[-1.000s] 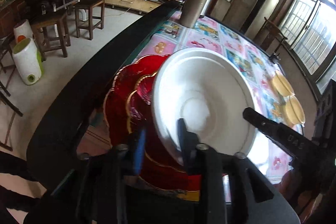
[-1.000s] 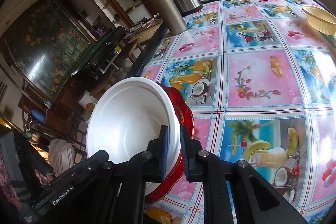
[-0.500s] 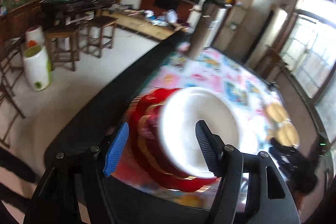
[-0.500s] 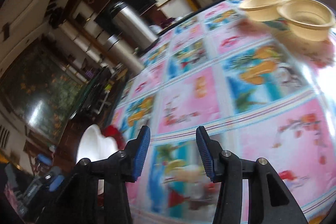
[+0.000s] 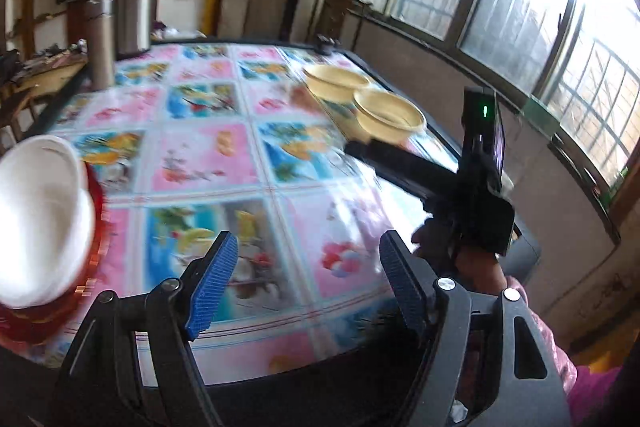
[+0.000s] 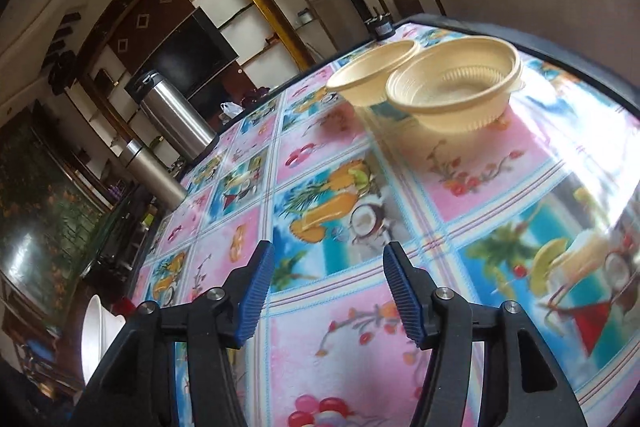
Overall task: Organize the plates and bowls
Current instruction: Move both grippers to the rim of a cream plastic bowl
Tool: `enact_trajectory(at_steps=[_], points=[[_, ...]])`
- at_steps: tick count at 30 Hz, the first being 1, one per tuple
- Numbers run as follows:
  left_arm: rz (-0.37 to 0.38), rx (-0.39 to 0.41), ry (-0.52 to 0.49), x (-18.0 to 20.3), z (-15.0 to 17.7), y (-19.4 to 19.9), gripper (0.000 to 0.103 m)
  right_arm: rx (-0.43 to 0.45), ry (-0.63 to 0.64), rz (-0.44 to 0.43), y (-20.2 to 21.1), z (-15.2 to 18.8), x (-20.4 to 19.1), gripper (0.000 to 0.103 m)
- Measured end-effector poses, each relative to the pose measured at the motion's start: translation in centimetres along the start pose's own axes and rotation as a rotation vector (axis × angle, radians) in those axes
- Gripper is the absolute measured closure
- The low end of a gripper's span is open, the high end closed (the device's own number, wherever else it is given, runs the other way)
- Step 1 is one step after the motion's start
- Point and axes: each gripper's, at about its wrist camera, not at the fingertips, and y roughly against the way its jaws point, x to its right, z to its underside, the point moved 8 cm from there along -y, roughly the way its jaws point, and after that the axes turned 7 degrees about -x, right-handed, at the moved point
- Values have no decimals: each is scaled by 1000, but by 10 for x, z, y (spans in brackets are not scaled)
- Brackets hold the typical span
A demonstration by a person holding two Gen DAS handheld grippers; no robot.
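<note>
Fruit-print tablecloth covers table. White bowl sits on red plates at near-left edge; two beige bowls touching, far right. Left gripper and right gripper: fingers apart, holding nothing.

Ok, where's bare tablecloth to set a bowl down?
Free: the wide middle between the white bowl on the red plates and the two beige bowls. Crowded: the far corner by the steel flasks, and the beige bowls' edge.

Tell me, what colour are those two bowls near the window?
The two bowls are pale cream-yellow, clearest in the right wrist view.
</note>
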Motion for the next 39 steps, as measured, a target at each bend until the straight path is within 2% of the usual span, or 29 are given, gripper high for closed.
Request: enact_trajectory(at_steps=[4,8,9,12,17,20,25,27,31,34,39], points=[[11,-49,1,7,-7,-23,30,37,12,40,4,-21,13,42],[5,-71,26,1,-15,-39,30,118,39,93,12,-55,14,42],[1,-72,35,1,-17,-44,30,150,50,111,16,-68,14,37],[10,-93,71,-11,-19,-56,30,267,65,191,28,-109,18,28],[15,-135,116,-32,-17,-73,30,406,-19,375,35,-173,56,26],[29,-144,157,-40,-29,-79,30,398,-133,498,27,-197,98,25],[42,-107,182,-46,-69,-88,30,362,-244,675,11,-205,158,25],[52,-87,194,-47,-84,-93,30,318,-296,657,1,-198,176,25],[75,-76,245,-53,-101,-107,30,218,-372,542,-21,-190,188,25],[87,-79,291,-61,-104,-115,30,143,-407,415,-39,-183,183,25],[83,-98,345,-72,-103,-123,30,24,-381,239,-63,-173,157,24]])
